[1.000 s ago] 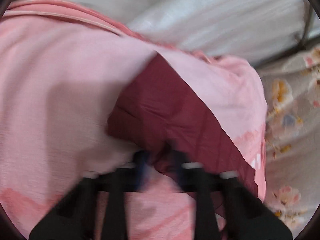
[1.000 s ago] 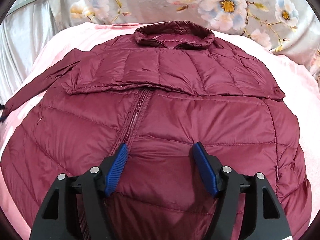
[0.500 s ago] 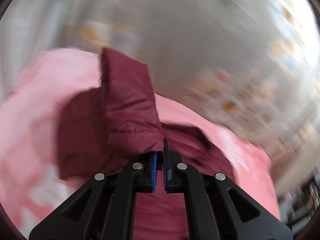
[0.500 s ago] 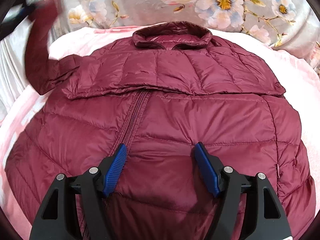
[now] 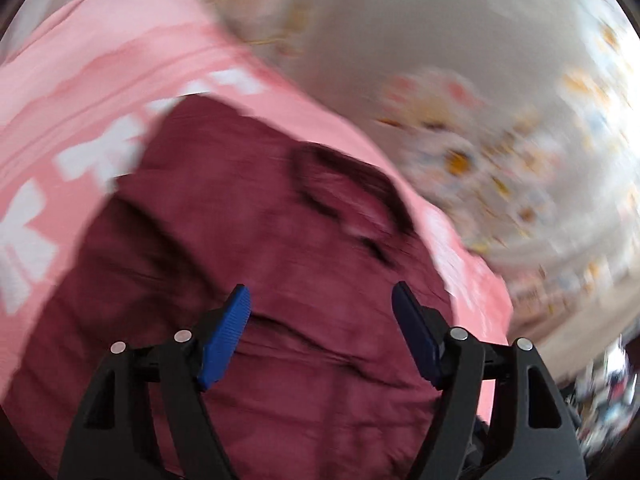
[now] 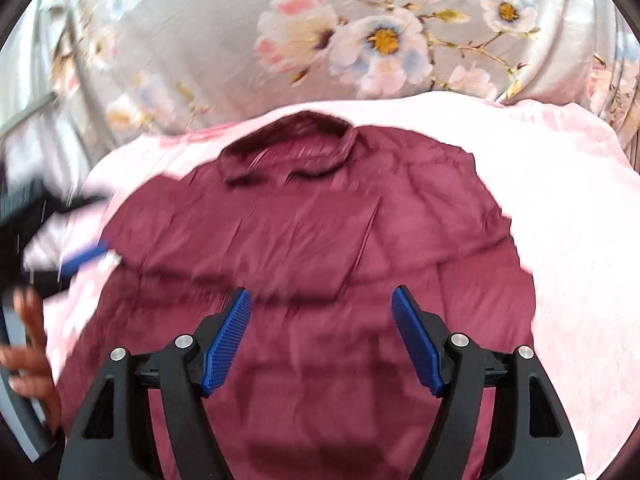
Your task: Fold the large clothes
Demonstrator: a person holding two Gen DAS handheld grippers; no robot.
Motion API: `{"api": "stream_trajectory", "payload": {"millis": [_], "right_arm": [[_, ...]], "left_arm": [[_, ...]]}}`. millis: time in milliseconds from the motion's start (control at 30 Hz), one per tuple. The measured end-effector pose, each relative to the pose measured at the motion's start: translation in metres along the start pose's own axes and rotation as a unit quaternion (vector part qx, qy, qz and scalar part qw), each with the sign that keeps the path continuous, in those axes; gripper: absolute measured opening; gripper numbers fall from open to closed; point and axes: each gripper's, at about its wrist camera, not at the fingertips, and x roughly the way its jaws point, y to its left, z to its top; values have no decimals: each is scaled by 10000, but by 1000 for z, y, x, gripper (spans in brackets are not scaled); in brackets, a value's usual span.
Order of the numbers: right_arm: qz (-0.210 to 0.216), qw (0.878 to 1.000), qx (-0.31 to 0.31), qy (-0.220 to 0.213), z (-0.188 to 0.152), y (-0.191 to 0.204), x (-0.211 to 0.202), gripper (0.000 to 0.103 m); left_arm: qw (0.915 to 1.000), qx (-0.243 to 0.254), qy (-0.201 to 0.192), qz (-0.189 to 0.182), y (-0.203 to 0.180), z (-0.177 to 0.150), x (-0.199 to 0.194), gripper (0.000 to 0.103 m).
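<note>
A maroon quilted puffer jacket lies spread on a pink sheet, collar at the far end. It also shows in the left wrist view, blurred. My left gripper is open and empty over the jacket; its blue fingertip shows at the left of the right wrist view, by the jacket's left edge. My right gripper is open and empty above the jacket's lower middle. Both views are motion-blurred.
A grey floral bedspread lies beyond the pink sheet. A person's hand shows at the left edge of the right wrist view. Room clutter is at the far right.
My left gripper, shut on the jacket's left sleeve and lifting it over, has opened and let it go onto the jacket. My right gripper stayed open and shifted back a little.
</note>
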Motion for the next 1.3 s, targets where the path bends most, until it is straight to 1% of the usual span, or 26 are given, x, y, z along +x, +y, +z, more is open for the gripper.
{"api": "stream_trajectory", "payload": {"millis": [33, 67, 100, 133, 200, 233, 267, 300, 333, 367, 400, 433, 500, 533, 567, 633, 700, 767, 800, 833, 900, 1000, 1100, 1133, 1233, 1300], "right_arm": [[22, 9999, 89, 41, 7, -3, 8, 71], [10, 9997, 224, 85, 14, -8, 18, 71], [-31, 9993, 341, 139, 18, -12, 27, 71], [-54, 9984, 470, 295, 23, -15, 40, 71], [139, 9961, 652, 582, 26, -18, 57, 71], [338, 9933, 741, 818, 26, -18, 70, 61], [434, 9917, 777, 930, 25, -18, 77, 51], [487, 9903, 730, 1074, 26, -15, 85, 22], [460, 9901, 649, 1156, 28, -12, 88, 5], [513, 9904, 619, 1128, 34, -11, 86, 5], [603, 9915, 675, 932, 44, -12, 78, 4], [650, 9936, 680, 622, 61, -14, 64, 3], [534, 9968, 580, 139, 86, -17, 43, 3], [407, 9980, 469, -131, 99, -19, 31, 3], [328, 9984, 384, -233, 107, -20, 27, 3], [177, 9990, 270, -301, 115, -25, 27, 3], [106, 9995, 219, -178, 114, -31, 35, 3], [77, 9998, 200, -40, 108, -35, 45, 3], [69, 9998, 202, 0, 104, -36, 48, 3], [68, 9997, 216, 38, 101, -39, 51, 3], [58, 9996, 247, 124, 94, -43, 57, 3], [40, 9990, 313, 303, 83, -48, 67, 3], [-5, 9974, 445, 562, 60, -55, 77, 3], [-40, 9965, 468, 698, 49, -57, 83, 3], [-49, 9943, 527, 924, 27, -62, 98, 3], [-101, 9949, 461, 888, 22, -60, 99, 2]], "left_arm": [[9998, -201, 22, 37, 13, 5, 0, 70], [9985, -548, 40, 58, 34, 12, -2, 70], [9969, -790, 30, 44, 48, 16, -2, 70], [9950, -1000, 15, 58, 61, 20, -2, 70], [9910, -1333, -27, 124, 85, 28, -2, 70], [9896, -1427, -34, 175, 91, 30, 0, 70], [9877, -1554, -39, 176, 101, 33, 0, 70], [9858, -1674, -18, 142, 110, 34, 1, 70], [9843, -1762, 2, 113, 114, 35, 3, 70], [9820, -1888, 37, 50, 119, 38, 7, 70], [9802, -1981, 67, 3, 124, 39, 9, 70], [9791, -2033, 86, -19, 127, 41, 12, 70], [9764, -2156, 103, -52, 131, 46, 18, 70], [9753, -2206, 110, -59, 133, 47, 21, 70], [9746, -2237, 120, -77, 133, 48, 24, 70], [9731, -2296, 176, -90, 131, 52, 36, 70], [9731, -2292, 244, -45, 128, 55, 46, 70], [9746, -2219, 272, 127, 125, 59, 54, 64], [9762, -2137, 246, 280, 123, 62, 56, 52], [9784, -1984, 195, 539, 120, 66, 58, 30], [9803, -1736, 176, 924, 116, 72, 60, 3], [9818, -1491, 43, 1173, 111, 75, 52, 1], [9827, -1179, -94, 1422, 107, 68, 42, 0], [9821, -1102, -78, 1527, 108, 65, 43, 0], [9797, -988, 92, 1744, 116, 57, 58, 1], [9794, -882, 50, 1815, 115, 54, 63, 1]]}}
